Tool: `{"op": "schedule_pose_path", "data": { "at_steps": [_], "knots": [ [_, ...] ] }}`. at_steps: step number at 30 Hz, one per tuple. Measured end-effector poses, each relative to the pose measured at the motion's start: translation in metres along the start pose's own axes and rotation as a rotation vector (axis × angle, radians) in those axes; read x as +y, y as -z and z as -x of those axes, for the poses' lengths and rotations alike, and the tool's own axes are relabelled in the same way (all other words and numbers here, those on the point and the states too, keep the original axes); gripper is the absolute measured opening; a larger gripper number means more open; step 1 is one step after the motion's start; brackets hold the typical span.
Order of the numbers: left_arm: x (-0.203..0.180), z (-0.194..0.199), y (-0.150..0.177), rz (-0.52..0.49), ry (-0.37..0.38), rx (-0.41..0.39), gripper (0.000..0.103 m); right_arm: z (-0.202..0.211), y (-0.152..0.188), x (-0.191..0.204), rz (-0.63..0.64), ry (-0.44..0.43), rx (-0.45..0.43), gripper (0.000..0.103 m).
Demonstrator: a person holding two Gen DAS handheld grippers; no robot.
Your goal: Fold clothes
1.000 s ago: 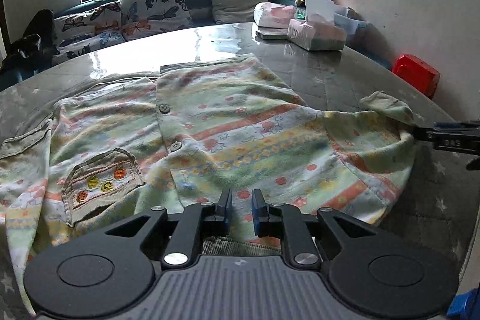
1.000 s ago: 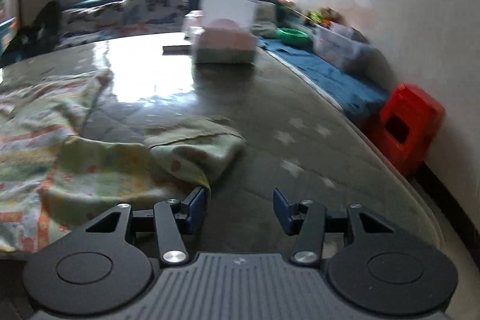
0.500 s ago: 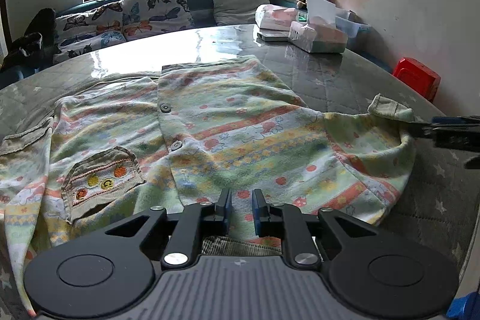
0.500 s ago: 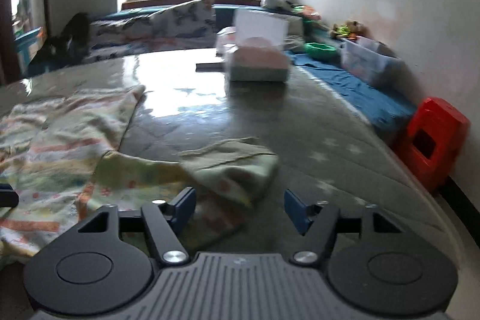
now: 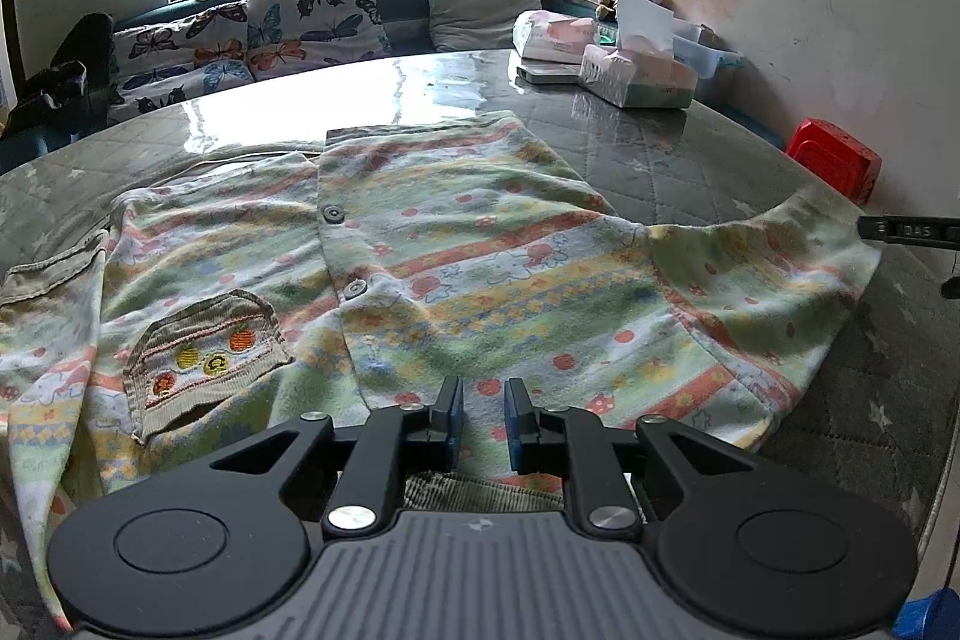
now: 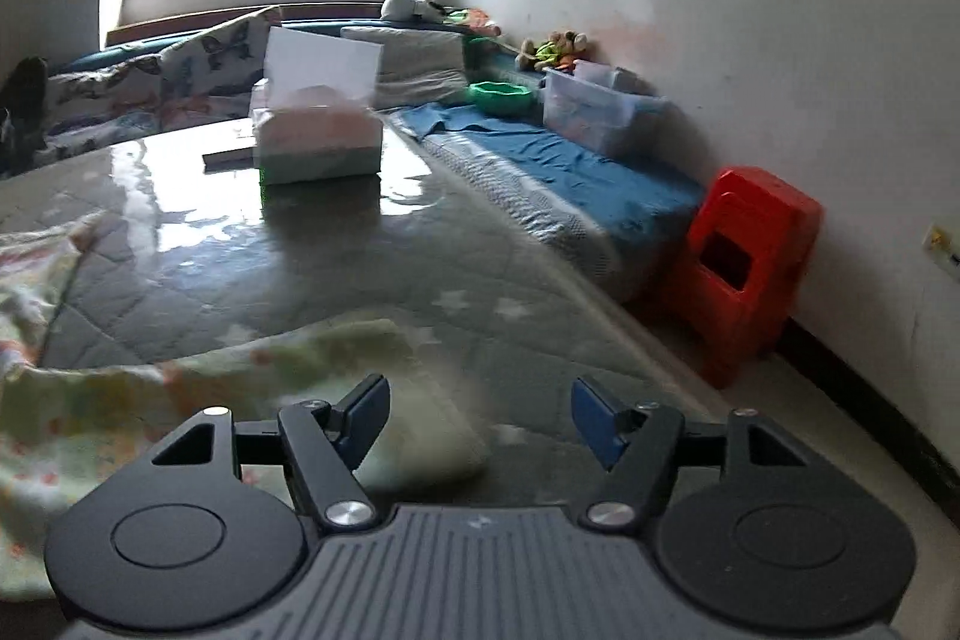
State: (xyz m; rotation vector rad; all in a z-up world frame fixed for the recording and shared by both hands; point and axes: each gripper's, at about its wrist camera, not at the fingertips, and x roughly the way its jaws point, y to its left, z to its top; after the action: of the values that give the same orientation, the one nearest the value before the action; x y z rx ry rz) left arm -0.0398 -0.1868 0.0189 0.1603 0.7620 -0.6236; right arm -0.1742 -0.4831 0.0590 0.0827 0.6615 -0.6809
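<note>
A small patterned cardigan (image 5: 480, 280) lies spread flat on the glossy grey bench (image 5: 690, 148), buttons facing up, with a corduroy pocket (image 5: 204, 352) on its left part. The left tongs (image 5: 483, 421) sit low at the near hem of the cardigan; their blue pads stand close together with only a narrow gap, and the fabric appears to pass between them, but I cannot tell for sure if they pinch it. The right tongs (image 6: 474, 415) are spread wide and have just been opening; the sleeve (image 6: 336, 370) lies on the bench under and between the pads, not gripped. This view is blurred. A tissue box (image 6: 318, 142) stands far on the bench, and a red stool (image 6: 750, 268) is on the floor by the wall.
</note>
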Motion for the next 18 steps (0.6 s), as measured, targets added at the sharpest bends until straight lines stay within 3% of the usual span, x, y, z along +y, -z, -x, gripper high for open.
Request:
{"op": "schedule_pose_path", "data": {
  "at_steps": [2,8,15,18],
  "knots": [
    [0.0,0.0,0.0,0.001,-0.001,0.001,0.017,0.002,-0.002,0.0,0.006,-0.041,-0.007,0.066],
    [-0.001,0.0,0.0,0.006,-0.005,0.004,0.017,-0.014,-0.011,0.023,0.015,-0.288,0.069,0.053],
    [0.0,0.001,-0.001,0.009,0.002,0.004,0.018,-0.046,-0.016,0.044,0.055,-0.28,0.099,0.054],
    [0.002,0.003,-0.001,0.021,0.009,0.001,0.028,-0.048,-0.021,0.043,0.038,-0.27,0.102,0.054]
  ]
}}
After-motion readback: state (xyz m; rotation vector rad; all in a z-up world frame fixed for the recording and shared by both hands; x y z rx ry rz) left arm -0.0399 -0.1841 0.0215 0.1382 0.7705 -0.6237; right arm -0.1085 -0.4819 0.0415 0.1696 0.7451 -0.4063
